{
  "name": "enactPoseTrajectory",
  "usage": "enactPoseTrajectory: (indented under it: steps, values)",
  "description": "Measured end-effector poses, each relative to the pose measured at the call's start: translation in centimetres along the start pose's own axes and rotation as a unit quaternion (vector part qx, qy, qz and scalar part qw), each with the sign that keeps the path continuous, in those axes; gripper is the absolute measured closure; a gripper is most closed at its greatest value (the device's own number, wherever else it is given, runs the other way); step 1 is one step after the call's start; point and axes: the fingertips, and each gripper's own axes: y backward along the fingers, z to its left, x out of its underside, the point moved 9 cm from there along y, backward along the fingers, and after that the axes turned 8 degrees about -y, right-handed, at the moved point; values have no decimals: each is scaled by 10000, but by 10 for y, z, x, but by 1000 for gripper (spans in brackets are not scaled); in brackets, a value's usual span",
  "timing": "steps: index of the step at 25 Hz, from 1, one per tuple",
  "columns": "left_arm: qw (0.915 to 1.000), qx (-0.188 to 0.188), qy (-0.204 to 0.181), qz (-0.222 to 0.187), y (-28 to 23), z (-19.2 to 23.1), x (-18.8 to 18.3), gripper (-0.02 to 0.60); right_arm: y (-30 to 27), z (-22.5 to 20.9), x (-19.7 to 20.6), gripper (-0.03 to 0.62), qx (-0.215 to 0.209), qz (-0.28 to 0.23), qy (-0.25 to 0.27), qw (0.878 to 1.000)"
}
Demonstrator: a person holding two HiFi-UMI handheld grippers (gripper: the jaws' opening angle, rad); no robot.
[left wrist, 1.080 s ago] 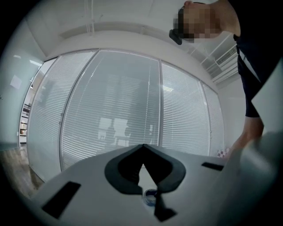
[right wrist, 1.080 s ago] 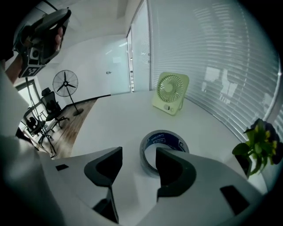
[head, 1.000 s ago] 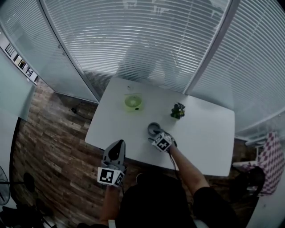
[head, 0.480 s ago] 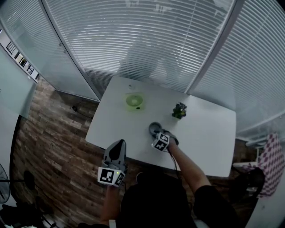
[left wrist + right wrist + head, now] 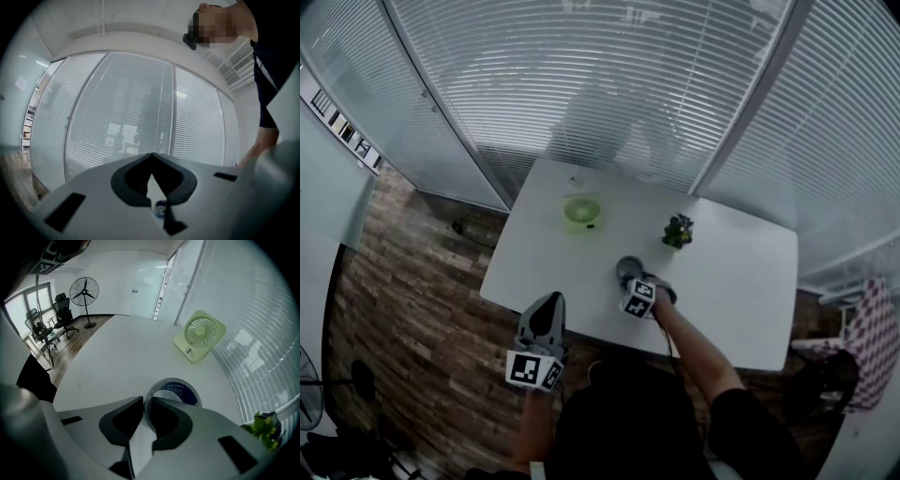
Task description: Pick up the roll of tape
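Observation:
The roll of tape (image 5: 628, 270), grey with a blue inner label, lies flat on the white table (image 5: 731, 281). In the right gripper view the roll of tape (image 5: 176, 390) sits just ahead of the jaws. My right gripper (image 5: 146, 404) points steeply down at it, one jaw inside the ring and one outside. Its jaws have just been closing and now pinch the near wall. In the head view the right gripper (image 5: 631, 279) covers the roll's near side. My left gripper (image 5: 546, 304) hangs off the table's front left, held level, jaws together and holding nothing.
A green desk fan (image 5: 581, 213) stands at the table's far side, and a small potted plant (image 5: 677, 231) at the far right of the roll. Blinds behind glass ring the table. A floor fan (image 5: 84, 289) and office chairs (image 5: 58, 315) stand beyond.
My right gripper has sunk a little onto the roll and turned slightly. The left gripper has stayed where it was.

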Motion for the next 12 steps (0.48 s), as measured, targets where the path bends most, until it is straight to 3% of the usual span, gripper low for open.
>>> enactPoseTrajectory:
  steps: [12]
  values:
    - [10000, 25, -18, -9, 1, 4, -5, 577, 15, -3, 0, 545, 26, -205, -405, 9990]
